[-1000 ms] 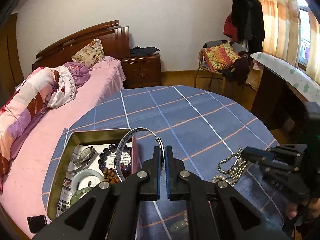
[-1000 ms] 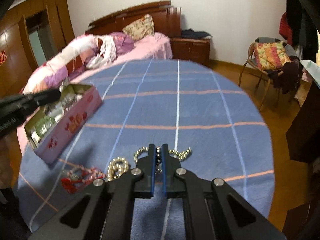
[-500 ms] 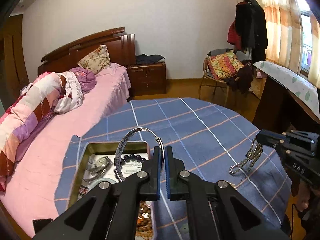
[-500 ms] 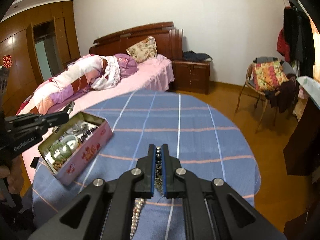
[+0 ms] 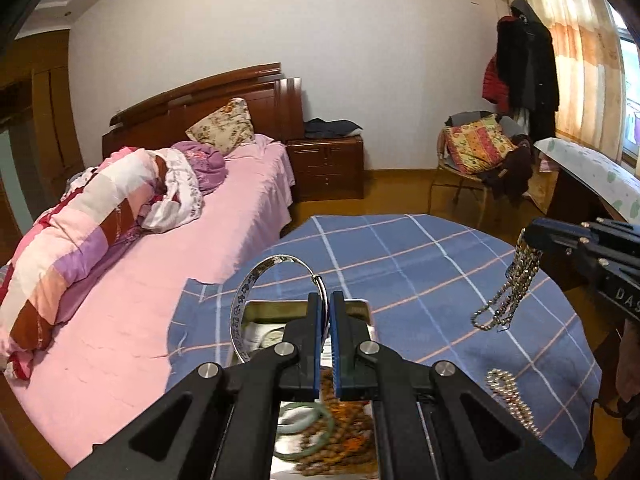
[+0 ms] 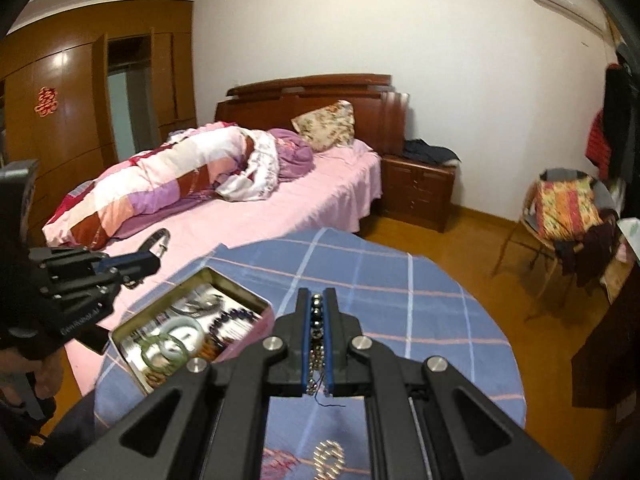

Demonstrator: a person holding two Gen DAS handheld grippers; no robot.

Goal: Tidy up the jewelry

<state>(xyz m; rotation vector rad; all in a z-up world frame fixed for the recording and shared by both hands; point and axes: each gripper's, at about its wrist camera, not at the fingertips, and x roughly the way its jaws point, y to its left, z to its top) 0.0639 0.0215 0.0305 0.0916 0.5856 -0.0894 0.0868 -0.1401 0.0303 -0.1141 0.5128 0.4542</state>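
Observation:
My left gripper (image 5: pixel 326 300) is shut on a silver bangle (image 5: pixel 244 300) and holds it above the open metal tin (image 5: pixel 362 304). The tin also shows in the right wrist view (image 6: pixel 240 292), with a green bangle (image 6: pixel 168 350) and bead strings inside. My right gripper (image 6: pixel 318 300) is shut on a metal bead necklace (image 6: pixel 317 320), which hangs in the air to the right of the tin in the left wrist view (image 5: pixel 508 292). A gold bead chain (image 5: pixel 510 400) lies on the blue checked tablecloth (image 5: pixel 400 256).
A bed with pink sheets (image 5: pixel 140 288) runs along the table's left side. A wooden nightstand (image 5: pixel 328 168) and a chair with cushions (image 5: pixel 476 152) stand by the far wall. A dark desk (image 5: pixel 592 200) is at the right. A reddish bracelet (image 6: pixel 280 462) lies near the table's front.
Both grippers have risen from the table. The right one lifted the bead necklace off the cloth. The left one carried the silver bangle up over the tin.

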